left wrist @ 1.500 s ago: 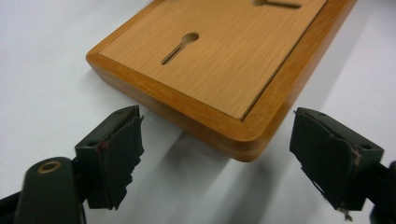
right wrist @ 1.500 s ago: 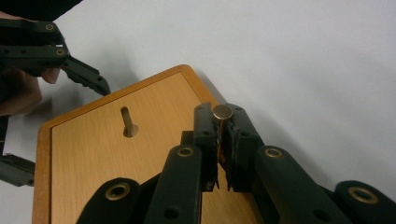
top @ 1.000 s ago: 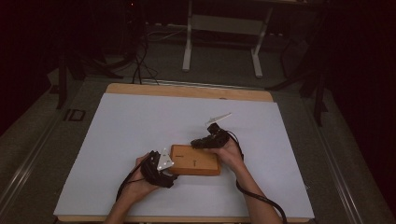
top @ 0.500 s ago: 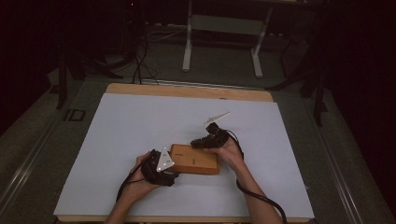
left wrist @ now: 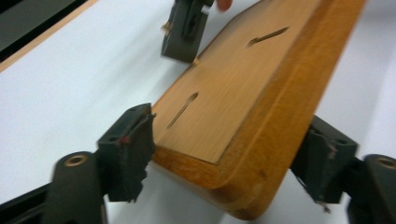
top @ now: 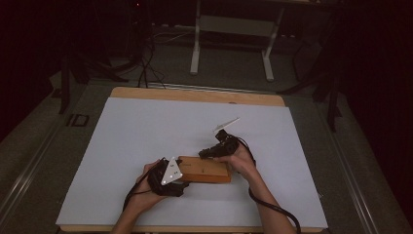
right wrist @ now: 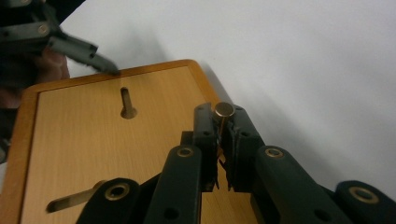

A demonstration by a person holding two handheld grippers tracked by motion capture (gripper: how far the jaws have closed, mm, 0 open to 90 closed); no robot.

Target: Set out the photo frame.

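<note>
Two grippers work at one wooden board (top: 207,169) lying near the front of the white table (top: 122,146). At the board's left end, the left gripper (left wrist: 224,158) has its jaws spread around the board's end, both pads just beside its edges. At the far right edge, the right gripper (right wrist: 218,135) is clenched on a small brass-headed pin (right wrist: 223,110), above the board's keyhole slot (right wrist: 126,103).

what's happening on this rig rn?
A person works a wooden board with keyhole slots on the white table. The left gripper straddles one end of the board, jaws on either side of it; whether they press on it is unclear. The right gripper is shut on a small brass-headed pin, held over the board's edge.
</note>
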